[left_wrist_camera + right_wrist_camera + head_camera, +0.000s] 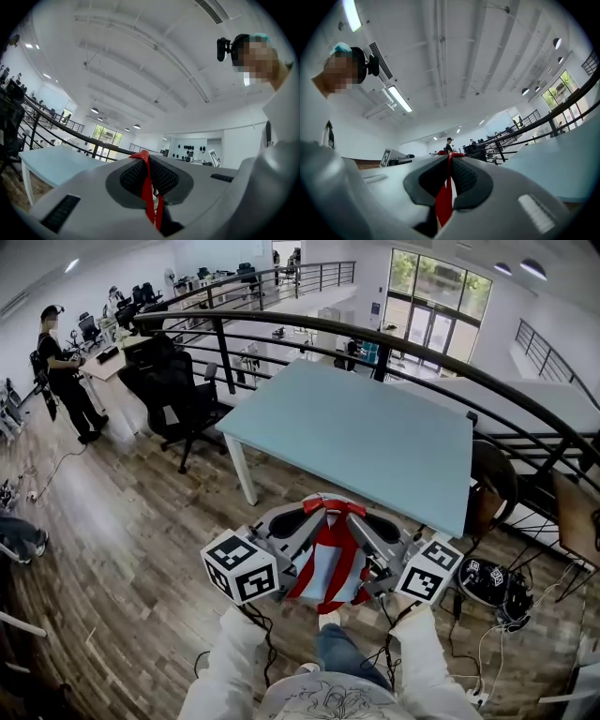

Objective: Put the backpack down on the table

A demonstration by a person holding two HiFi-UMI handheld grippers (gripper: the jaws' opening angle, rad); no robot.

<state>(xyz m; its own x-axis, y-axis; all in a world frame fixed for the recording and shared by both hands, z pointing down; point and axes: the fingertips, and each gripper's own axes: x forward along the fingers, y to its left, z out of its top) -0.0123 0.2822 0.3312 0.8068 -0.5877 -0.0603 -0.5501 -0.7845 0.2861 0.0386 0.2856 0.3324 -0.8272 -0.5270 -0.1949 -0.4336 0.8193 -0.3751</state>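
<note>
Head view: left tongs (314, 514) and right tongs (356, 517) meet tip to tip on the red strap (335, 507) at the top of the backpack (326, 570). Backpack hangs below them over the floor, long axis vertical, near side of the tabletop (375, 437) and short of its edge. Tabletop lies straight ahead on the far side, and both hands look equally near. Likely needs carrying forward over the near edge.

Left gripper view: tongs clamped on the strap, tabletop off to the left.

Right gripper view: tongs pinched on the same strap, tabletop off to the right.
</note>
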